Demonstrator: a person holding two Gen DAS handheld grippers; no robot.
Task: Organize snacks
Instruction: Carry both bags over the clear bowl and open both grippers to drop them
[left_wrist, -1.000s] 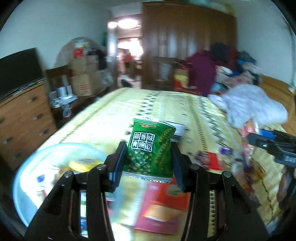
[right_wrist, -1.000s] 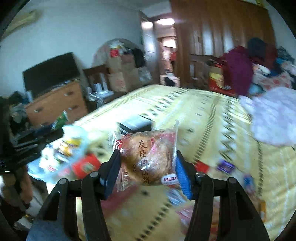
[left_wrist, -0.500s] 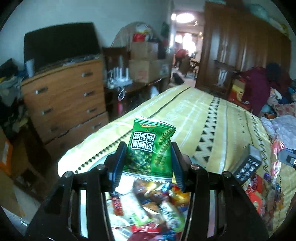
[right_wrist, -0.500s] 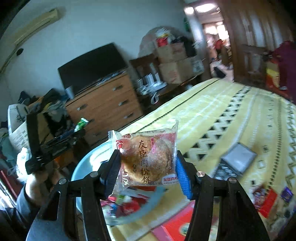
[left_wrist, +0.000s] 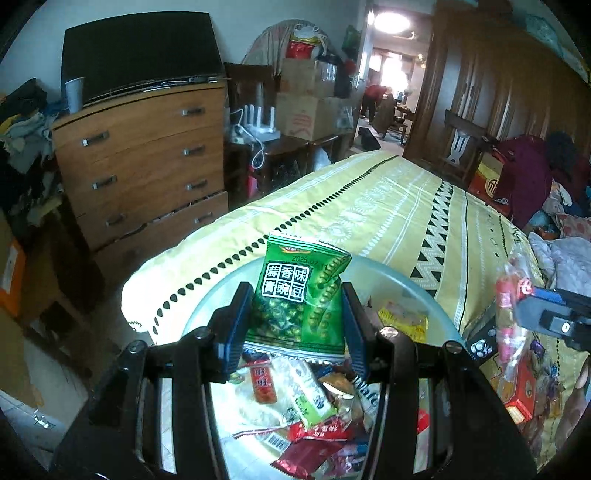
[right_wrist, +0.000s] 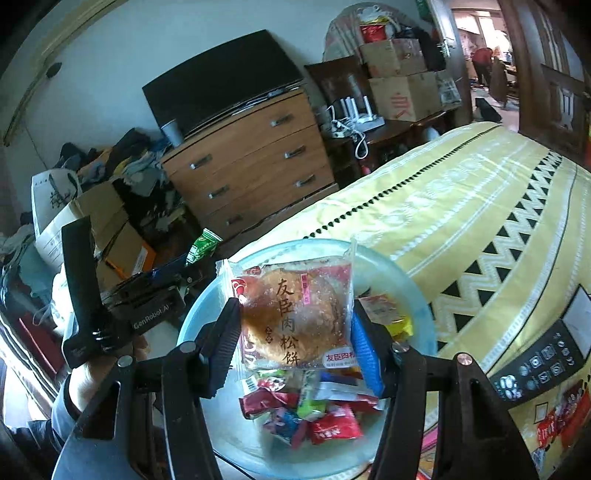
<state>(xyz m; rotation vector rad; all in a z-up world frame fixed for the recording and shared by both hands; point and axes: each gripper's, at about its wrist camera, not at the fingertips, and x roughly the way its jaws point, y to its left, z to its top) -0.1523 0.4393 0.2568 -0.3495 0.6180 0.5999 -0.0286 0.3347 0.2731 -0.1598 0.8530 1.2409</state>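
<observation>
- Grippers both loaded, each above the pale blue bowl (left_wrist: 399, 275), which sits at the near corner of the bed (left_wrist: 388, 206), by the bed's left edge.
- Left gripper (left_wrist: 297, 325): jaws clamped on a green pea packet (left_wrist: 299, 295), pads pressing its two side edges. Packet stands upright, white-boxed label facing the camera, top edge crumpled.
- Right gripper (right_wrist: 295, 332): jaws clamped on a clear-wrapped round pastry (right_wrist: 295, 317), held upright by its side edges, red printed label at the lower right corner of the wrapper.
- In the right wrist view the left gripper (right_wrist: 177, 273) appears left of the bowl, at the bed's left edge, a hand (right_wrist: 92, 373) around its handle, green packet (right_wrist: 203, 245) showing at its tip.
- In the left wrist view the right gripper (left_wrist: 517, 306) enters from the right, pastry wrapper seen edge-on.
- Bowl contents: mixed snack packets (right_wrist: 314, 413), red, green, blue and white wrappers, piled loosely; one yellow packet (left_wrist: 404, 319) lies against the far wall of the bowl.
- Bed cover: yellow, with black triangle bands.
- Dark remote control (right_wrist: 543, 362) lies on the cover right of the bowl, just beside it.
- More loose snacks (left_wrist: 524, 387) lie along the bed's near edge, right of the bowl.
- Wooden dresser (left_wrist: 147, 155) stands beyond the bed's left edge, a dark screen (left_wrist: 140, 51) on top.
</observation>
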